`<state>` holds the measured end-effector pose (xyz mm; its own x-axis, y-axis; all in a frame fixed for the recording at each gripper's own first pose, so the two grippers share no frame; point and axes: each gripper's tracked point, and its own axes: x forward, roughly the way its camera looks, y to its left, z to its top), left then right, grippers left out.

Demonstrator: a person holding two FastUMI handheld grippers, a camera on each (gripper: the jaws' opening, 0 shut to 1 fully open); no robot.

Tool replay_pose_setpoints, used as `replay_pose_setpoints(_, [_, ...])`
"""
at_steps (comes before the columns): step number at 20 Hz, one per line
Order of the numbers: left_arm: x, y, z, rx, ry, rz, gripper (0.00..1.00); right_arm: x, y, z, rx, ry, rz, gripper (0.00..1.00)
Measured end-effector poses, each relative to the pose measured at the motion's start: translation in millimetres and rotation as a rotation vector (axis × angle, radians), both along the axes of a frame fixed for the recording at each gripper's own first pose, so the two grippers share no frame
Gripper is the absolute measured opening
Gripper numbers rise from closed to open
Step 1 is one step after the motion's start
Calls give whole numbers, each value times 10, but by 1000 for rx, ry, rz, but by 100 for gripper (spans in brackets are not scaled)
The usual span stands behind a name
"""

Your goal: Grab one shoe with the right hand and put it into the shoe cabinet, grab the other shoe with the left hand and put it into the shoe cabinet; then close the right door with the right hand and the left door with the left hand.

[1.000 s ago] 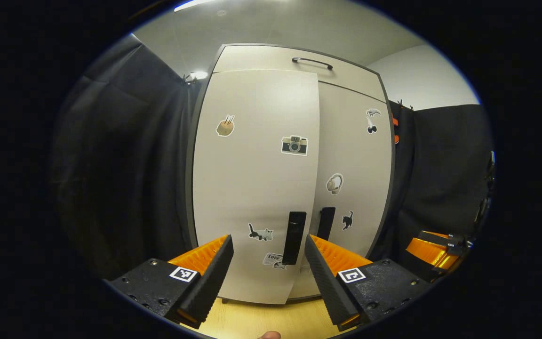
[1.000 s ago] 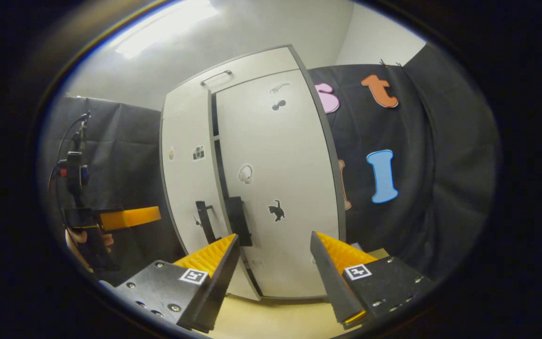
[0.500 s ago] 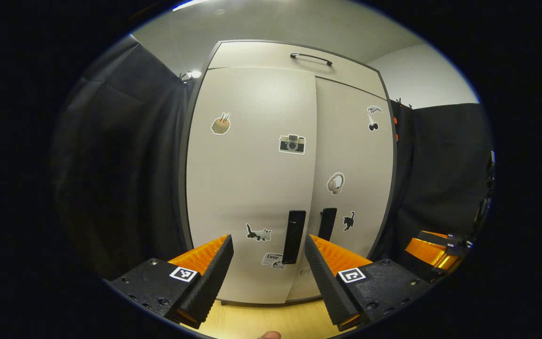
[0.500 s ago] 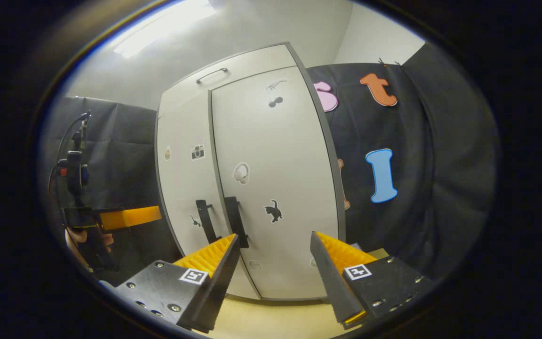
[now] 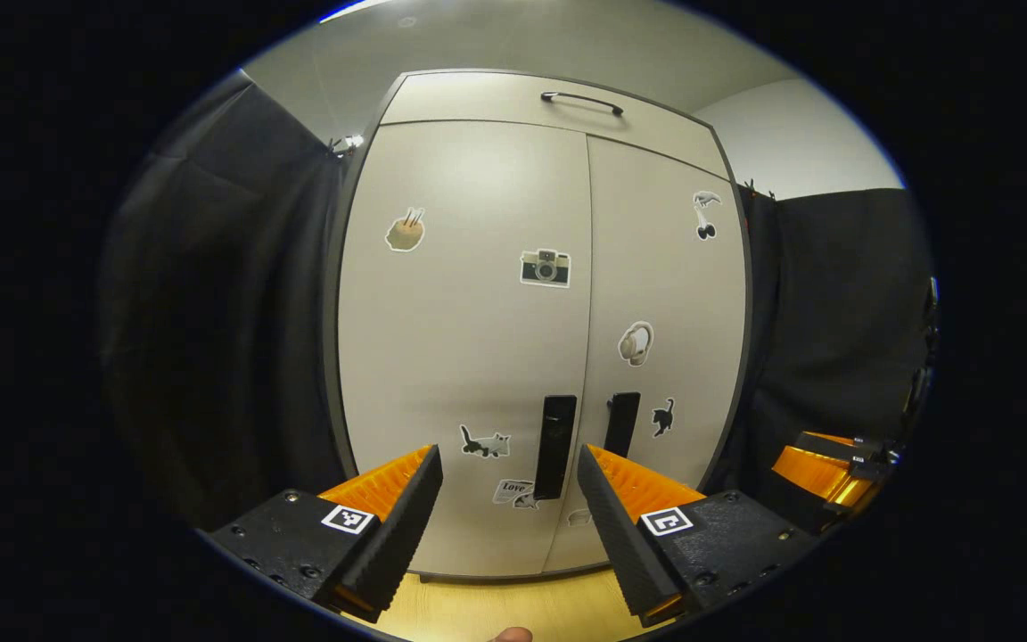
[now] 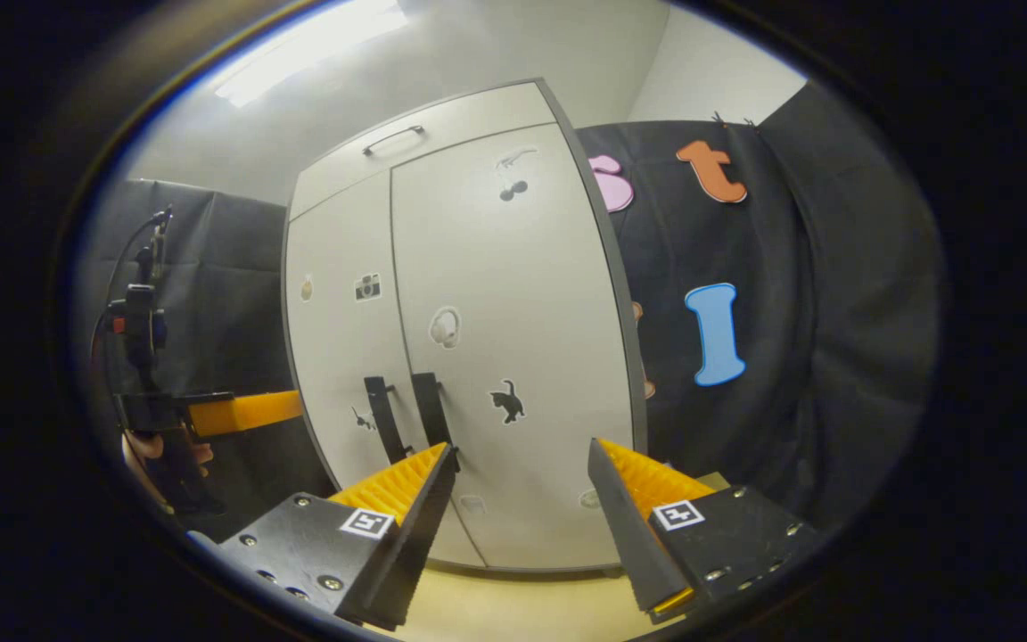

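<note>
Two doors on the shoe cabinet sit flat and closed, side by side, so the shoes cannot be seen. In the left gripper view the left door and the right door meet in a thin line down the middle. Each door has a dark handle near that line, low down: the left handle and the right handle. Little stickers dot the doors, like a camera sticker and a cat sticker. A long drawer handle runs across the top of the cabinet.

The left gripper points straight at the doors. Its jaws are spread wide apart and hold nothing. It is near the doors but does not touch them. The wooden floor shows under it.

In the right gripper view, the right gripper also faces the cabinet, a bit from the side. Its jaws are spread wide too, with nothing between them. Off to the left in that view, a hand holds the other gripper in front of the black cloth wall.
</note>
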<state>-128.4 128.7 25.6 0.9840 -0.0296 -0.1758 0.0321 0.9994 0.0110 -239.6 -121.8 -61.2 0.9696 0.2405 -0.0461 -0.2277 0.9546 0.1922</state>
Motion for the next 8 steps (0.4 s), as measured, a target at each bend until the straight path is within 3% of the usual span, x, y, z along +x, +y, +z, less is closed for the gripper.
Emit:
replay_pose_setpoints(7, [41,-106,-34,6,8,-18,93,-32,-192,40,5,-16,-43,90])
replay_pose_setpoints(8, [48,-147,-47,7,8,-19,93,-48,-247,59,3,-24,-48,82])
